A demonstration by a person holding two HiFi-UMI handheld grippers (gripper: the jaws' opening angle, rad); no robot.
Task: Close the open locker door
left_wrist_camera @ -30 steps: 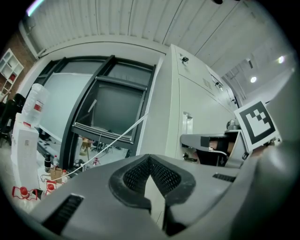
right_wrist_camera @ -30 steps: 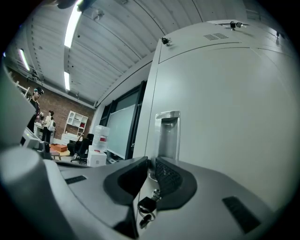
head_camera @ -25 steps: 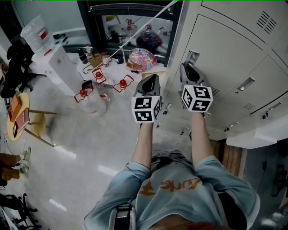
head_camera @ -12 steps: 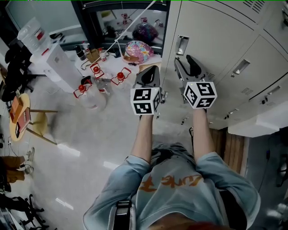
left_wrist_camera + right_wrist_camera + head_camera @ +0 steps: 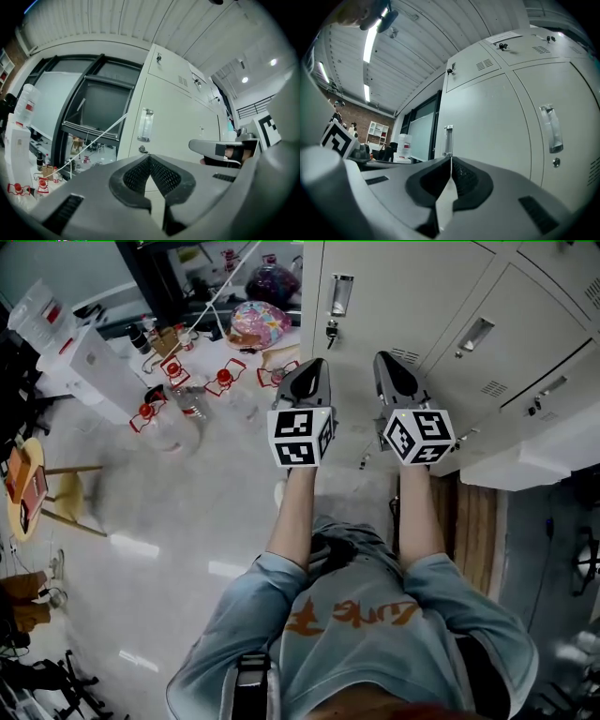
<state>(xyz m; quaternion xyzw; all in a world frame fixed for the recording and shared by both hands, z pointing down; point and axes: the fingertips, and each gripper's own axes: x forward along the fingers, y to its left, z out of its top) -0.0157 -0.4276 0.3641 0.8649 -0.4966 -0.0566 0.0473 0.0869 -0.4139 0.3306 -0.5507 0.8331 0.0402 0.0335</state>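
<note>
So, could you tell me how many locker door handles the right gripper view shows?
2. One handle sits mid-picture on the left locker door; the other handle is on the neighbouring door towards the right edge. Others may lie outside the frame.

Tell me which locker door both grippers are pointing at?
The leftmost door, at the row's end. Its handle lies straight ahead of the left gripper and the right gripper, whose empty jaws are closing; the other doors sit further right.

Workshop-like room with metal lockers (image 5: 412, 306) and water dispenser (image 5: 94, 371)
</note>
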